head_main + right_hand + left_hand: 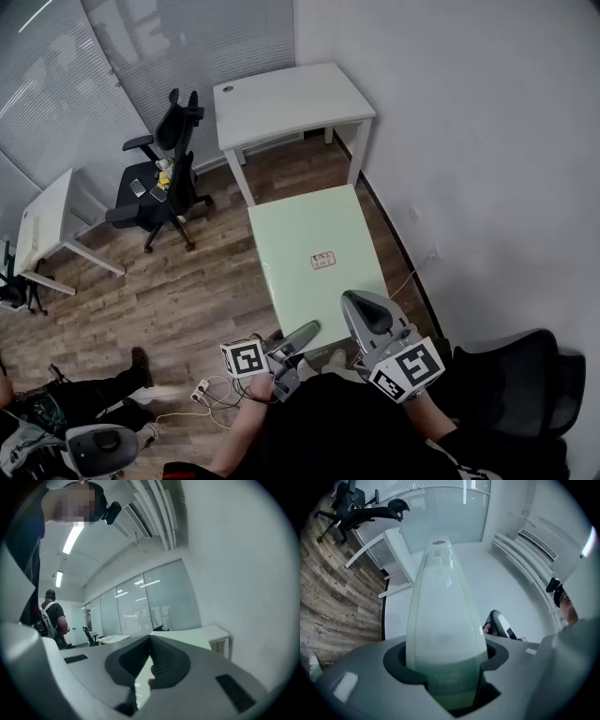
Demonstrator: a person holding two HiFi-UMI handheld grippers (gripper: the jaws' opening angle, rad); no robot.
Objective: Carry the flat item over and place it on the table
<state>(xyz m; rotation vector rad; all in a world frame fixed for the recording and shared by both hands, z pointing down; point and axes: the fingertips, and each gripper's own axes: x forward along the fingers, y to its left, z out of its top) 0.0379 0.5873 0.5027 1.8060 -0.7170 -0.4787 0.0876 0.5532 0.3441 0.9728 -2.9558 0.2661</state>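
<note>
One pale green flat board [314, 246] extends forward from two hand-held grippers. The left hand-held gripper [298, 339] and the right hand-held gripper [361, 314] each clamp its near edge. Two white tabletops stand clear of it: the far tabletop [291, 98] ahead, the side tabletop [47, 225] well left.

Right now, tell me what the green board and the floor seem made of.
The pale green board: rigid sheet, possibly plastic or laminate; smooth, uniform face, thin straight edges. The floor: wood or wood-look laminate; brown grained planks.
</note>
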